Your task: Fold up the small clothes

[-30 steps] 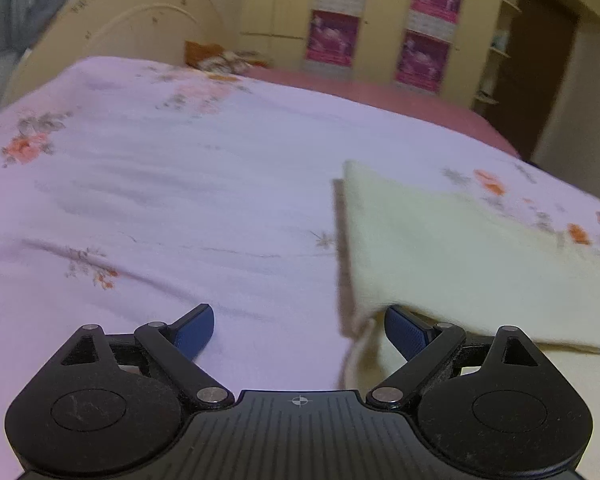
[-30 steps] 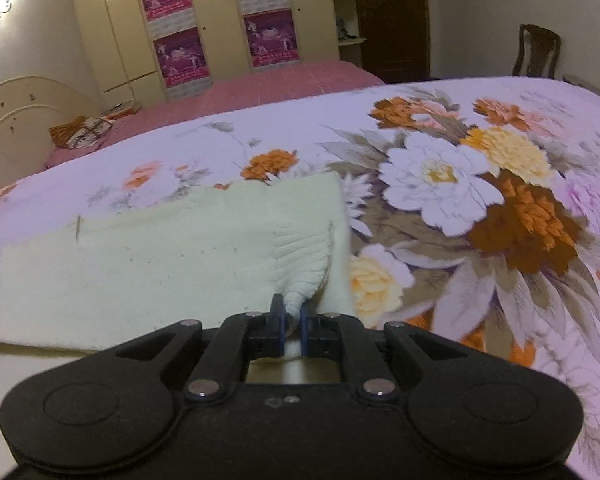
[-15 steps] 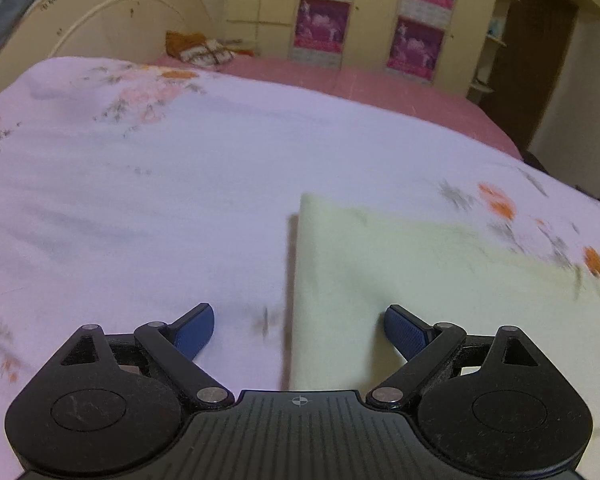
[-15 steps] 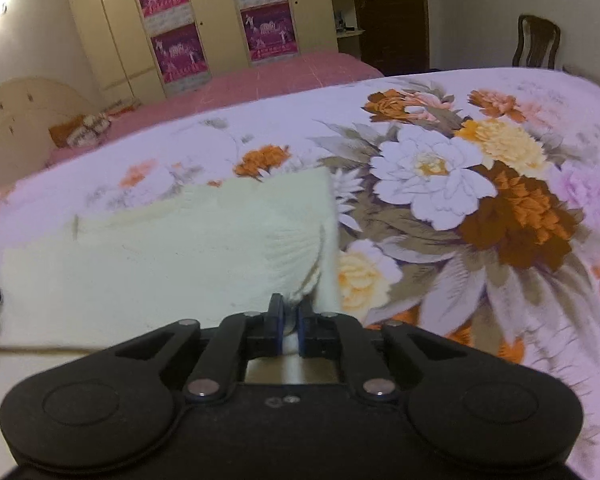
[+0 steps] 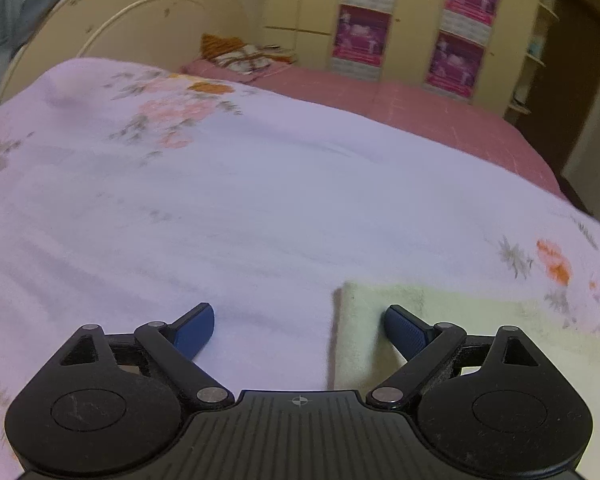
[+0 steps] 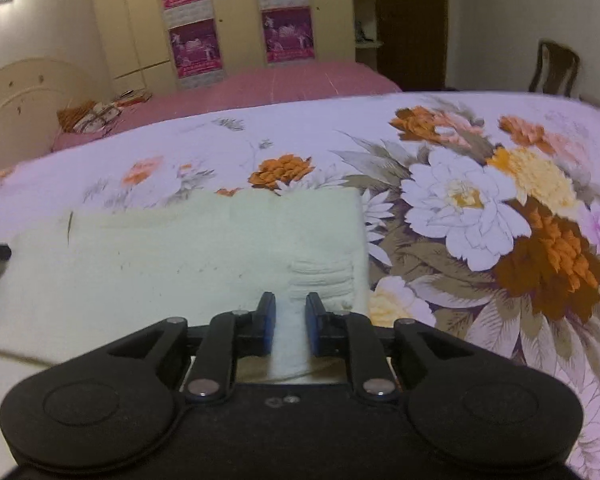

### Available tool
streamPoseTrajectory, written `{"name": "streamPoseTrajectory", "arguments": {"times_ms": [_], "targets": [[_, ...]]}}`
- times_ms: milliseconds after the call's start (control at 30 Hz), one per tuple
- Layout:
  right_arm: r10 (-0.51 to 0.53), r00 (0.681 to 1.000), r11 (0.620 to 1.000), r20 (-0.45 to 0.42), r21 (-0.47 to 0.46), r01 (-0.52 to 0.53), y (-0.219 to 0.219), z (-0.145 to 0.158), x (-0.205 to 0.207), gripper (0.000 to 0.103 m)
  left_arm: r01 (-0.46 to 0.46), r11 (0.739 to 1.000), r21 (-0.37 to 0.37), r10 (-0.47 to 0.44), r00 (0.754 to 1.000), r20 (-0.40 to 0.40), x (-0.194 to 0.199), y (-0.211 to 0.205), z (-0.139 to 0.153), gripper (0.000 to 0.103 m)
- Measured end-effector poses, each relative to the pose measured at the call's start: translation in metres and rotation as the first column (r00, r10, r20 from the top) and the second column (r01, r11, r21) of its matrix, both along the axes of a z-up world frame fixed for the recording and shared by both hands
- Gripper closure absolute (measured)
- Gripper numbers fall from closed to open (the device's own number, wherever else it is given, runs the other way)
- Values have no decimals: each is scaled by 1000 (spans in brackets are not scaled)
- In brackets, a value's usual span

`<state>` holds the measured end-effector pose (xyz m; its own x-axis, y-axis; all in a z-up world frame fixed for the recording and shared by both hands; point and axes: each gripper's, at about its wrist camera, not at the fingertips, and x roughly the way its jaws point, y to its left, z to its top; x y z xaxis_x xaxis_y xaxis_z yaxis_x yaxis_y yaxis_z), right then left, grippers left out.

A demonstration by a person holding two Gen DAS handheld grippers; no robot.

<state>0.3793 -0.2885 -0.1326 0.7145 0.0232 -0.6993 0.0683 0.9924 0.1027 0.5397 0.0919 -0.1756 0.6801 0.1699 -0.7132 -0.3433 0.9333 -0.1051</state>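
Observation:
A pale yellow folded cloth (image 6: 180,264) lies flat on the floral bedsheet (image 6: 480,208). My right gripper (image 6: 290,318) hovers at the cloth's near right corner. Its jaws are opening: the blue pads stand a little apart and the cloth lies slack between them, with pinch creases just ahead. In the left wrist view the cloth (image 5: 480,332) shows at the lower right. My left gripper (image 5: 298,326) is wide open and straddles the cloth's left edge, with one finger over the cloth, the other over bare sheet and nothing gripped.
The lilac bedsheet (image 5: 220,208) stretches far to the left. Behind it are a pink bed (image 6: 260,84) with a folded bundle (image 5: 244,56), a cream headboard (image 5: 140,20), a wardrobe with posters (image 6: 288,32), a dark door (image 6: 412,20) and a chair (image 6: 556,68).
The right jaws have parted and the pinched corner has dropped flat onto the cloth. The left gripper has slid along the bed; the cloth's left edge now lies between its fingers.

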Motion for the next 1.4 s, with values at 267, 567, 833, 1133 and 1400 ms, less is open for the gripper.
{"name": "streamPoseTrajectory", "arguments": {"times_ms": [267, 567, 833, 1133, 1400], "targets": [[98, 995, 995, 17, 18, -98, 26, 11, -26, 77, 245, 969, 37, -247, 967, 55, -88, -50, 16, 11], [81, 996, 995, -24, -52, -82, 24, 11, -39, 74, 185, 982, -36, -185, 982, -21, -113, -43, 12, 11], [293, 956, 956, -30, 17, -293, 74, 17, -89, 74, 341, 940, -7, -341, 939, -46, -173, -96, 9, 11], [297, 954, 949, -44, -95, -300, 46, -5, -118, 75, 308, 945, 108, -301, 951, -75, -205, -83, -2, 11], [225, 974, 974, -34, -9, -225, 33, 11, -150, 72, 307, 946, 106, -298, 950, -95, -225, -91, 8, 11]]}}
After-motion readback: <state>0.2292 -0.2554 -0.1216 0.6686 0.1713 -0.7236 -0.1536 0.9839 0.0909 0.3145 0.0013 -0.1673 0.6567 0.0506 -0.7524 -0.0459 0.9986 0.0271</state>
